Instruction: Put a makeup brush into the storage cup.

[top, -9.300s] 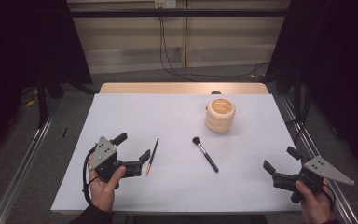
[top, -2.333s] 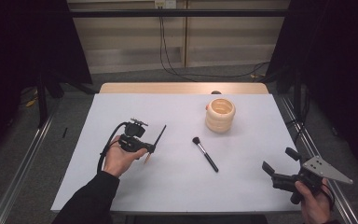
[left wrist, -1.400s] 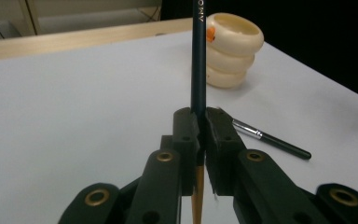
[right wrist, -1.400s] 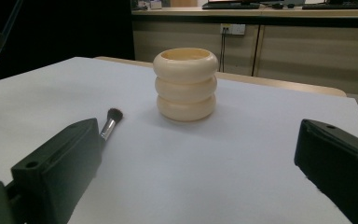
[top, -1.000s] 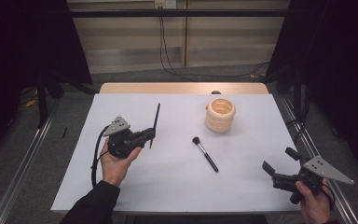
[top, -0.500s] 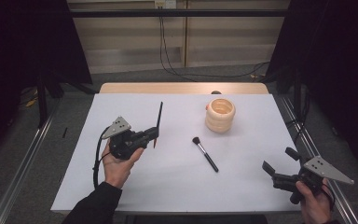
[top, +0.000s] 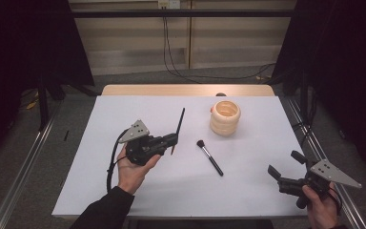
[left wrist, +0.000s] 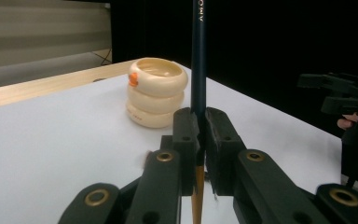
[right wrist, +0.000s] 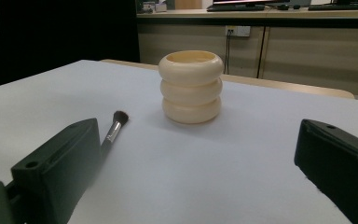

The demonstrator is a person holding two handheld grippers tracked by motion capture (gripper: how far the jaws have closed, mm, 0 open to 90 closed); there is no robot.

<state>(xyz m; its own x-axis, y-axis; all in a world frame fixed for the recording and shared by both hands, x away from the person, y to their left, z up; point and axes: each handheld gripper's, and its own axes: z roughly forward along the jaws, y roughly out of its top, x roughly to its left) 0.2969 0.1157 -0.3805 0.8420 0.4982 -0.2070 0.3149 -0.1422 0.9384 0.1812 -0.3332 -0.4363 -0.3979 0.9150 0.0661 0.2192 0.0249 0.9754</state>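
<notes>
White table [top: 100, 191], dark room all round. Now lifted clear of the sheet and carried toward the holder [top: 225, 117] since a second ago: pencil [top: 178, 128], tilted tip-up, no longer lying flat beside the hand. Looks like the carry leg of a drop into the cup, with the gap left to cross. Left gripper [top: 172, 140] clamped tight on the shaft, jaws together around it, seen close in the left gripper view. Right gripper [top: 286, 168] parked at the near right edge, jaws wide apart, nothing between. Brush [top: 210, 157] untouched mid-table.
</notes>
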